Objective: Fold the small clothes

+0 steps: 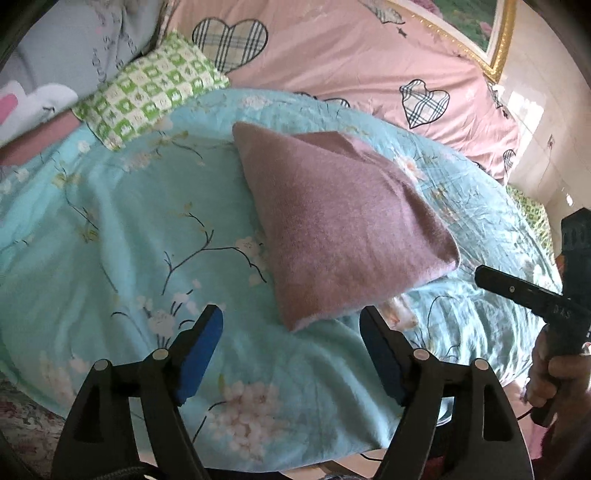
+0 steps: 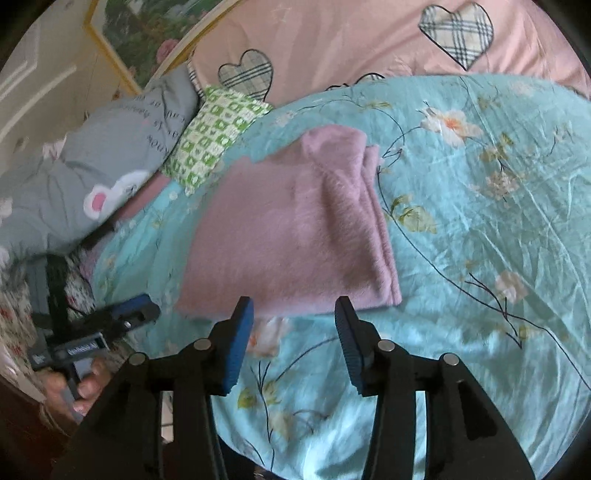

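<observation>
A fuzzy mauve-pink garment (image 1: 340, 225) lies folded into a flat packet on the turquoise floral bedspread (image 1: 129, 236). My left gripper (image 1: 291, 325) is open and empty, hovering just short of the garment's near corner. In the right wrist view the garment (image 2: 291, 236) shows its stacked folded edges on the right side. My right gripper (image 2: 293, 317) is open and empty, just short of the garment's near edge. The right gripper also shows at the right edge of the left wrist view (image 1: 532, 291). The left gripper shows at the lower left of the right wrist view (image 2: 129, 314).
A green-and-white checked pillow (image 1: 147, 88) and a grey printed pillow (image 2: 92, 166) lie at the head side. A pink quilt with plaid hearts (image 1: 369, 55) lies behind the garment. A gold-framed picture (image 1: 480, 33) hangs on the wall. The bed edge runs below the grippers.
</observation>
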